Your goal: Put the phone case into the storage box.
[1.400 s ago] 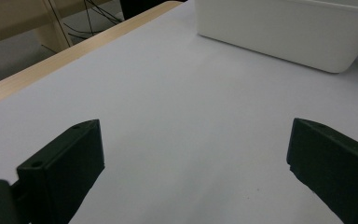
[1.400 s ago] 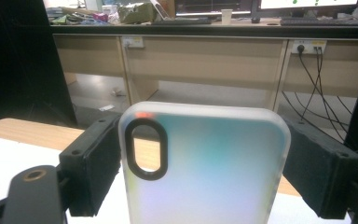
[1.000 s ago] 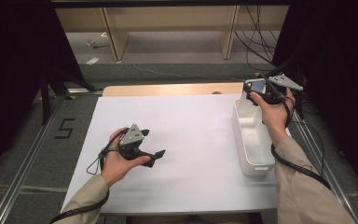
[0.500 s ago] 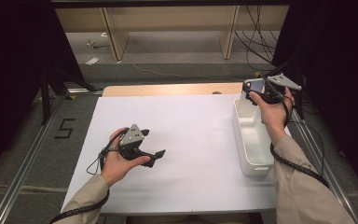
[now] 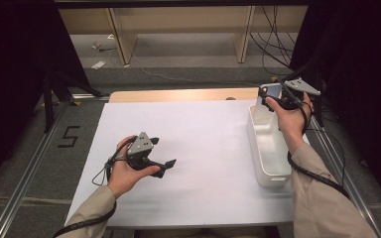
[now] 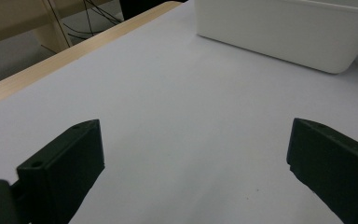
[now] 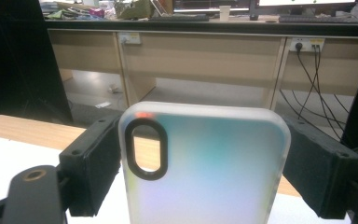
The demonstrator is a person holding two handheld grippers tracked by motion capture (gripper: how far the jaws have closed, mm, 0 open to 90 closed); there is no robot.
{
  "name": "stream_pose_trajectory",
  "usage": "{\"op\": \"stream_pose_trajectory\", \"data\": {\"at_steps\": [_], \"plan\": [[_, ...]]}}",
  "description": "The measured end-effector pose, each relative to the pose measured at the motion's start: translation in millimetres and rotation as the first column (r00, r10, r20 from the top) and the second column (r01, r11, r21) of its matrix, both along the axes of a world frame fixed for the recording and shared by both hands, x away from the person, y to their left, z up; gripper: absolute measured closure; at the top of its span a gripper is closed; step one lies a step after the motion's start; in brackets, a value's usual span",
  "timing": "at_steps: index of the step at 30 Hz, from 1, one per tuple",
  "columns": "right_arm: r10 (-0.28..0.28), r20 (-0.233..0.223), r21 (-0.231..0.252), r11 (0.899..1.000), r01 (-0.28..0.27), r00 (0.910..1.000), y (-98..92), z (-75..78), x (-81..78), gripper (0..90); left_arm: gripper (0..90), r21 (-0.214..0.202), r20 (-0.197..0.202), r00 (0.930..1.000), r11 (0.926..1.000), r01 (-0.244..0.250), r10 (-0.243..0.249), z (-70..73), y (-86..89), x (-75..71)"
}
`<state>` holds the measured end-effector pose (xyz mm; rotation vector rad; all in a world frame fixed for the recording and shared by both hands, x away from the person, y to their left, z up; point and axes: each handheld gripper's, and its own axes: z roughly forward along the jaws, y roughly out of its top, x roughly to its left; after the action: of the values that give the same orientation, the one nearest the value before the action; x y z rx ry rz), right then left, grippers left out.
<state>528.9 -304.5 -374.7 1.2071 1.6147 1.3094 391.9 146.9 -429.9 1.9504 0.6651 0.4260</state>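
Right gripper (image 5: 273,99) clamps phone case (image 7: 205,168), long axis upright, above far end of white bin (image 5: 268,148); bin directly below. Left gripper (image 5: 166,166) released, empty, well left of bin.

The counter (image 5: 198,148) is seen from above the person's side, looking forward and down, with shelving beyond at 12 o'clock. The left gripper view is set low and close to the white surface (image 6: 182,116), faced toward the white bin (image 6: 279,32) at its 1 o'clock; that bin (image 5: 268,148) is shared with the high view. The right gripper view is faced level toward the wooden shelving (image 7: 205,60), with a phone case (image 7: 205,168) very near the lens.
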Motion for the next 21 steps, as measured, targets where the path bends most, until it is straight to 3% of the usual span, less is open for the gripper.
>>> {"op": "stream_pose_trajectory", "data": {"at_steps": [21], "plan": [[-0.01, -0.009, -0.003, 1.0, 0.01, 0.9999, -1.8, -4.8, 5.2, 18.3, 3.5, -0.001, -0.002, 1.0, 1.0, 0.0, 0.0, -0.1, -0.3, -0.1]]}}
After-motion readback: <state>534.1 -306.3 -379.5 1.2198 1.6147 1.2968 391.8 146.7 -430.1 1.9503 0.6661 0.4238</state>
